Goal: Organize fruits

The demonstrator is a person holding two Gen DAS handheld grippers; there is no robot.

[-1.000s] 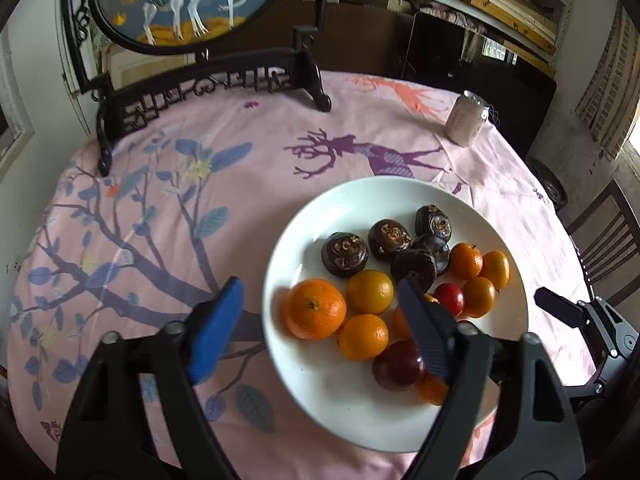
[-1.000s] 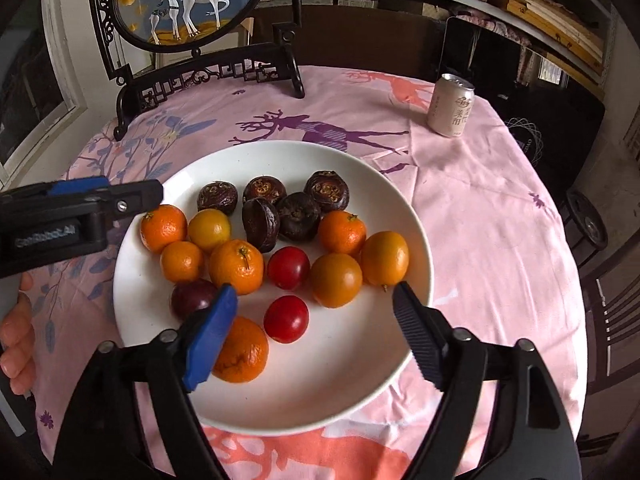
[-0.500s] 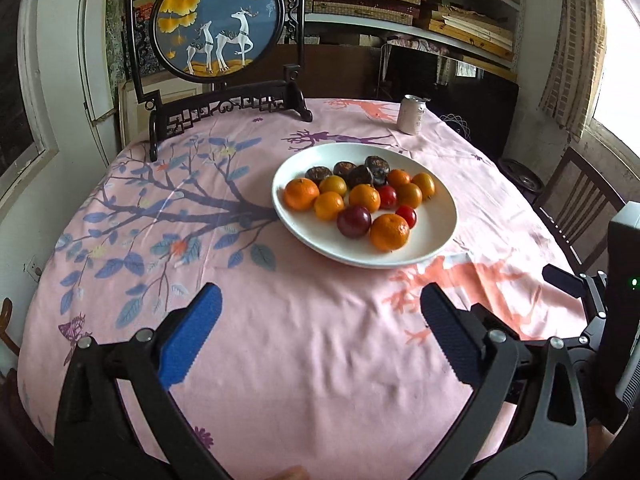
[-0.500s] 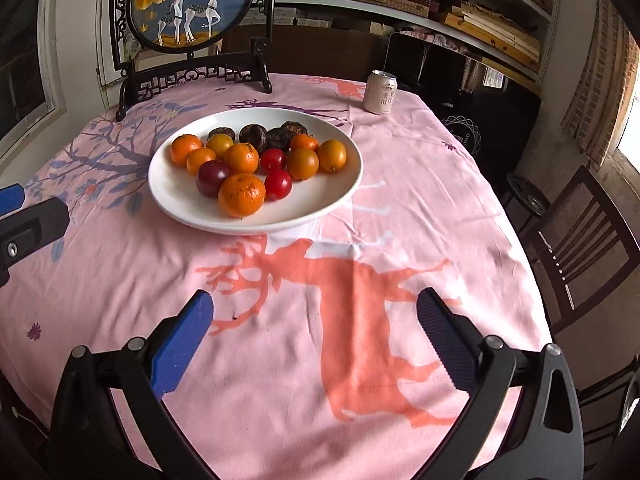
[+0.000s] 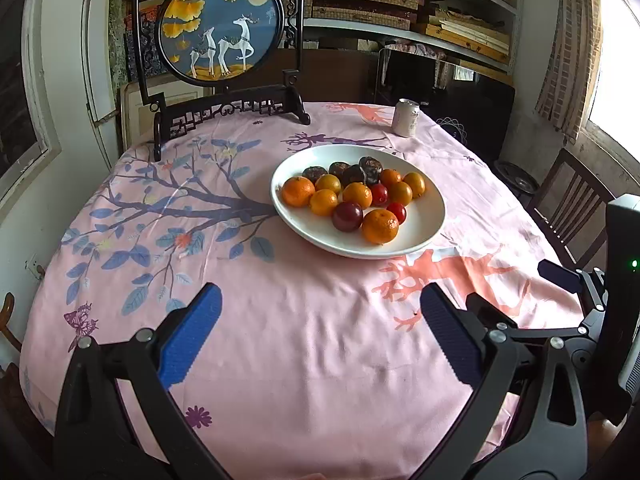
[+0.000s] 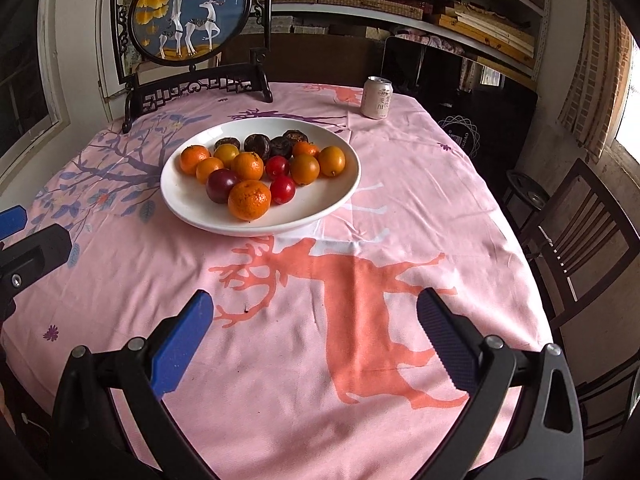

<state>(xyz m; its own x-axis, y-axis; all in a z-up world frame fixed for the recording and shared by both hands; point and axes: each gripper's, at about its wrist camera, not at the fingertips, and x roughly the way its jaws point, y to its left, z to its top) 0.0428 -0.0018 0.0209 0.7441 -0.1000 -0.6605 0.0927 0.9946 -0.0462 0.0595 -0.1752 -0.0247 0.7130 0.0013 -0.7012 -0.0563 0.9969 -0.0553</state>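
Observation:
A white plate sits on the pink tablecloth. It holds several oranges, small red fruits, a dark plum and dark brown fruits at the back. My left gripper is open and empty, near the table's front edge, well short of the plate. My right gripper is open and empty, also near the front edge. Part of each gripper shows in the other's view.
A drink can stands at the back right. A round deer picture on a dark wooden stand stands at the back left. A wooden chair is at the right of the table.
Both grippers have pulled back and up from over the plate to the table's front edge. The plate and fruit have not moved. Both stay open.

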